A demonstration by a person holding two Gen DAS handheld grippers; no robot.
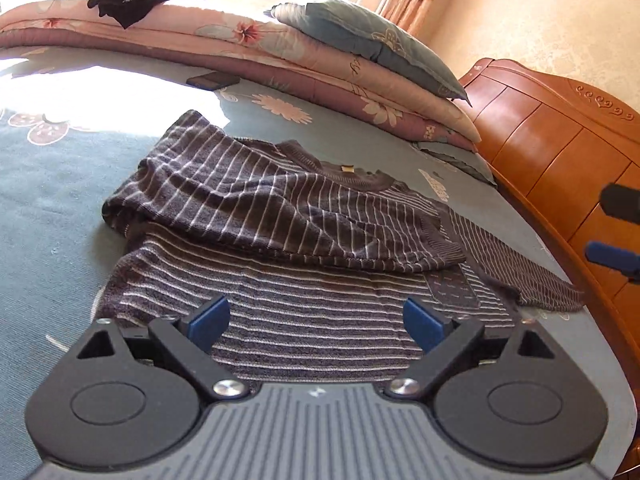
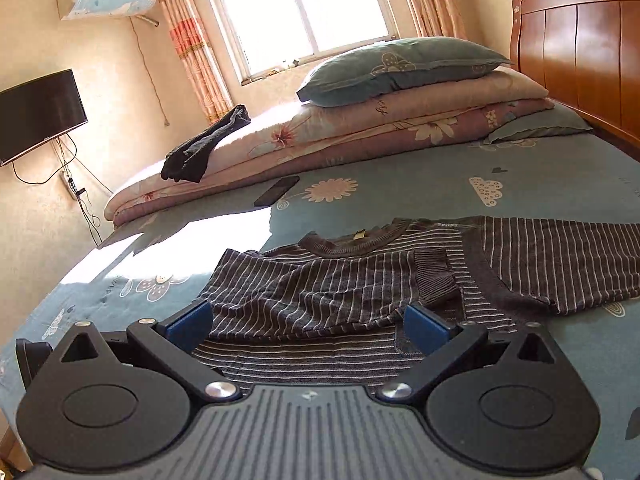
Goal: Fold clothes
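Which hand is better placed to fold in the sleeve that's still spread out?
Probably the right. That sleeve lies out toward the headboard, nearer the open right gripper; the left gripper sits over the already folded sleeve.

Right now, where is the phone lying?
In both wrist views the phone lies flat on the blue bedsheet, just in front of the folded floral quilt and beyond the striped sweater, touching neither.

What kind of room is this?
A bedroom, most likely. There is a big bed with a wooden headboard, a pillow on folded quilts, and a striped sweater spread out for folding.
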